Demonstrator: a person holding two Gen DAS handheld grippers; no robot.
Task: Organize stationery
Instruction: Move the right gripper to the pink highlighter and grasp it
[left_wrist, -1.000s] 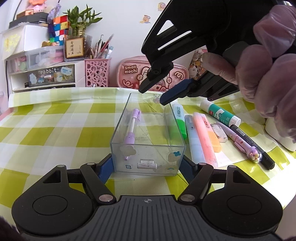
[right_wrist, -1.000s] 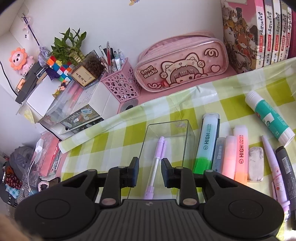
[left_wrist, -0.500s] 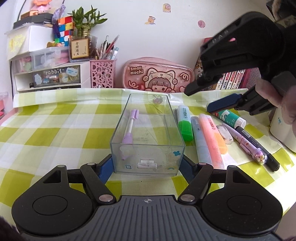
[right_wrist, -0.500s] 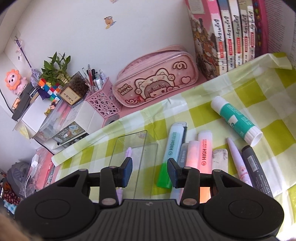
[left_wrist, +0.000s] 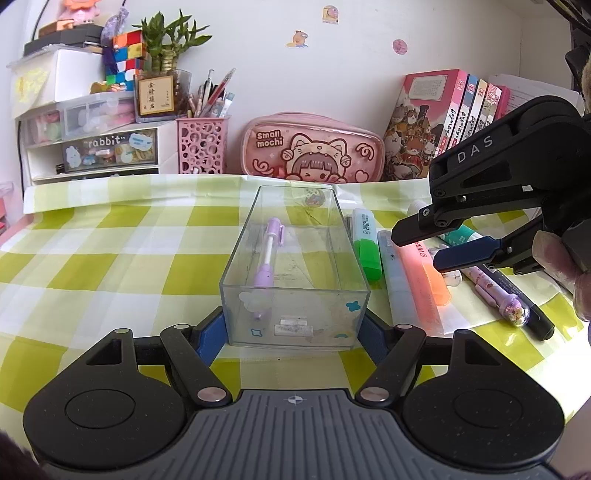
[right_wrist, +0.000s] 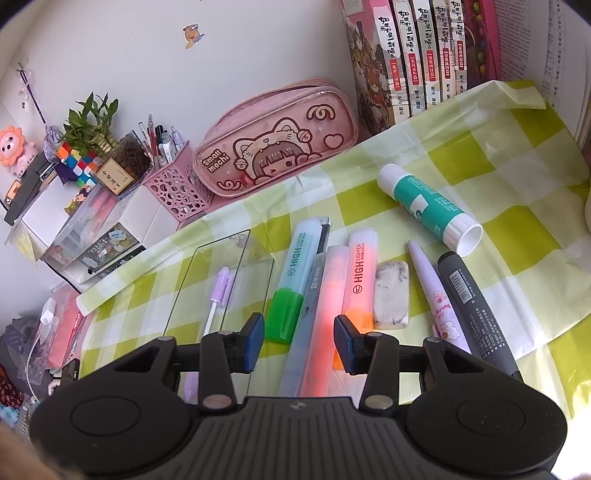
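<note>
a: item one, clear box (left_wrist: 295, 266) — position?

b: on the checked cloth (left_wrist: 110, 258), held at its near end between the pads of the left gripper (left_wrist: 293, 334), one pad touching each side wall. contents: one lilac pen (left_wrist: 269, 258), lying lengthwise.

a: right gripper (right_wrist: 299, 341)?

b: a second ago it sat over the box with its fingers close together. since then it has swung right and spread; it now hangs empty, jaws well apart, above the row beside the box.

a: row contents?

b: green highlighter (right_wrist: 295, 284), grey-blue marker (right_wrist: 303, 325), pink highlighter (right_wrist: 327, 314), orange highlighter (right_wrist: 356, 280), eraser (right_wrist: 391, 295), lilac cartoon pen (right_wrist: 432, 291), black marker (right_wrist: 472, 306). glue stick (right_wrist: 428, 206) lies apart, farther back.

a: reading of the change?

b: the first deposit looks finished and the next pick is starting. the pink highlighter lies between the open fingertips, so it or the marker touching it seems the likely target.

a: remaining?

b: eight loose pieces; task barely begun. risk: the items lie touching, so a grasp may drag a neighbour.
</note>
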